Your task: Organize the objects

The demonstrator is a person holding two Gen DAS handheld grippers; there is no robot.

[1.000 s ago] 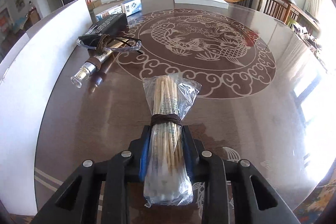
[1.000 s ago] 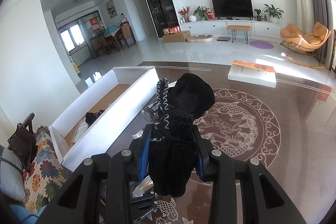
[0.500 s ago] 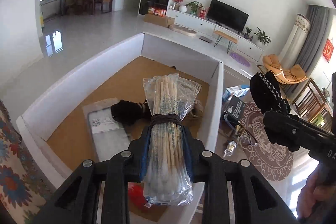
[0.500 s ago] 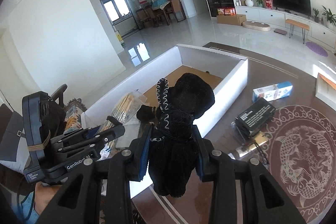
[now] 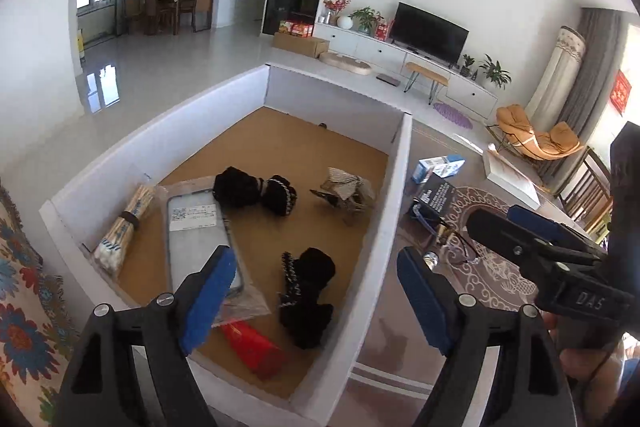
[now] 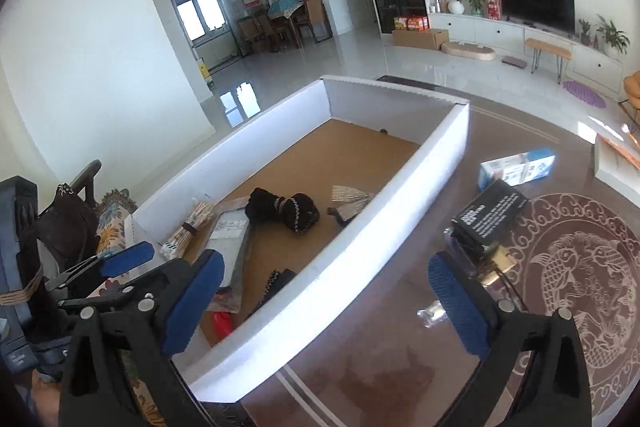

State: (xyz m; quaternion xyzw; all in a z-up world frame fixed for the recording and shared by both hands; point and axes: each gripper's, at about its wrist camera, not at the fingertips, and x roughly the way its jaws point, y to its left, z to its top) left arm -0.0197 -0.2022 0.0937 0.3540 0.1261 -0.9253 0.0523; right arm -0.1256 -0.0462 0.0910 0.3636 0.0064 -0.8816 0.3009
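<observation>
1. The left tongs (image 5: 312,301) stand wide apart with nothing between the pads; they have just been opening, above the white box (image 5: 394,187).
2. The right tongs (image 6: 324,299) gape wide too, just opened and empty, straddling the box's near wall (image 6: 352,263).
3. The bundle of cotton swabs (image 5: 122,227) lies inside the box at 9 o'clock, against the wall.
4. One black glove (image 5: 306,297) lies on the box floor at 6 o'clock; another (image 5: 256,189) sits near the middle.
5. A phone in a clear bag (image 5: 198,239) lies between swabs and gloves.
6. On the tabletop (image 6: 400,367), at 3 o'clock of the box, rest a black carton (image 6: 490,213) and a blue-white carton (image 6: 518,167).
</observation>
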